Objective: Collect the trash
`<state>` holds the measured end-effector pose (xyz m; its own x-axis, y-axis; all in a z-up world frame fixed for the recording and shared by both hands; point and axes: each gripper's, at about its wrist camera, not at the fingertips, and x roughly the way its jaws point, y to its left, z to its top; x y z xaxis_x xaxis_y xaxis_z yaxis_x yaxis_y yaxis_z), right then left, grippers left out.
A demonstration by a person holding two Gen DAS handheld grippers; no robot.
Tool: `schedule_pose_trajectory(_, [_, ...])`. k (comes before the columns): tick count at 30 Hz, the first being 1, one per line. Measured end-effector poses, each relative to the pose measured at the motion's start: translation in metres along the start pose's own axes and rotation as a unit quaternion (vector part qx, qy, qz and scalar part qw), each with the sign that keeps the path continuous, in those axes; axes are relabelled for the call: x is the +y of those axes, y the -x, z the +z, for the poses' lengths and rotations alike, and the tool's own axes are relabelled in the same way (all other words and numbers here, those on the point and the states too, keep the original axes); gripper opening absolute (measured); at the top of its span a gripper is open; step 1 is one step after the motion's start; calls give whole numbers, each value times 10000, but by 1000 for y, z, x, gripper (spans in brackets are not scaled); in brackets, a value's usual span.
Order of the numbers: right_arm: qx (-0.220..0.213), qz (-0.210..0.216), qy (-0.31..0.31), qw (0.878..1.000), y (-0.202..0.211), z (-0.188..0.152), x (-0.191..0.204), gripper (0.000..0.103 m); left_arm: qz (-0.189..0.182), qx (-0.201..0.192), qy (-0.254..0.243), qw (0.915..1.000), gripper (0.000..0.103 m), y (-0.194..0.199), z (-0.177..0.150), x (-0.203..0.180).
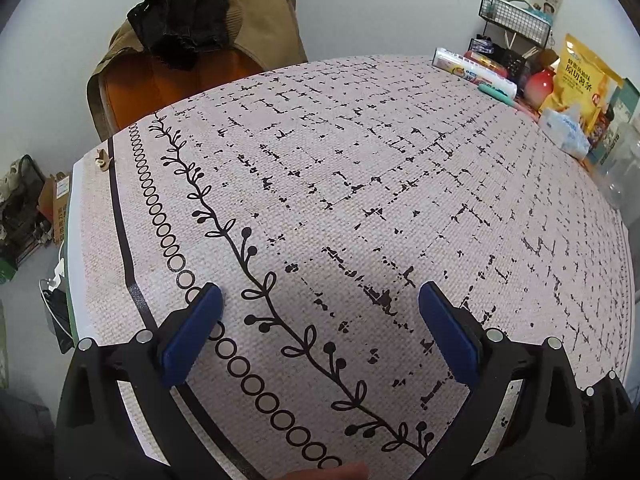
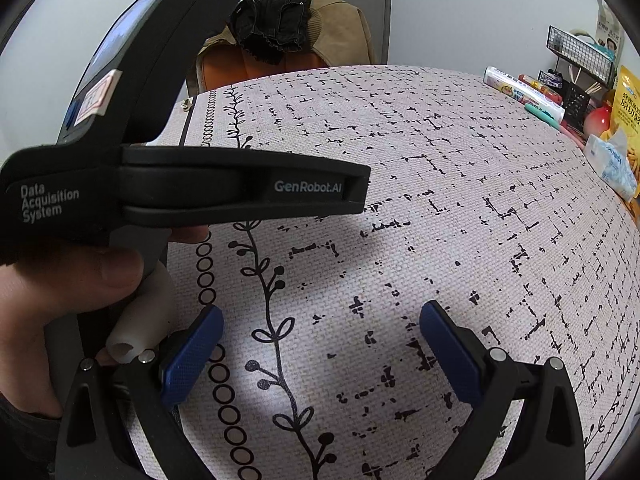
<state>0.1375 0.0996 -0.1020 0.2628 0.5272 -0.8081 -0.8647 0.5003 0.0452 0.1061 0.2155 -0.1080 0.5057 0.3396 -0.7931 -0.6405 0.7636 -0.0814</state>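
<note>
No piece of trash can be told apart on the tablecloth; the only small thing lying loose is a tan scrap at its far left corner, too small to identify. Over the near part of that tablecloth the left gripper hangs with its blue-padded jaws spread wide and nothing between them. The right gripper hangs over the same cloth, jaws likewise released and empty; in its view the left gripper's black body crosses the upper left, held in a hand. Along the cloth's far right edge stand a wire rack, a roll of bags, a tissue pack and a yellow snack bag. Beyond the cloth's far edge is a chair draped with a tan jacket and a black garment.
</note>
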Motion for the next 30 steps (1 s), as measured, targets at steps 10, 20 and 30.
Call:
schedule_pose_trajectory(10, [2, -12, 11, 10000, 0, 0, 0, 96, -239, -92, 181, 9995, 97, 3, -1, 8])
schedule_pose_trajectory(20, [4, -14, 14, 10000, 0, 0, 0, 96, -541, -200, 414, 9975, 97, 6, -2, 16])
schedule_pose_trajectory(30, [5, -14, 15, 10000, 0, 1, 1, 96, -290, -109, 226, 9993, 97, 3, 0, 8])
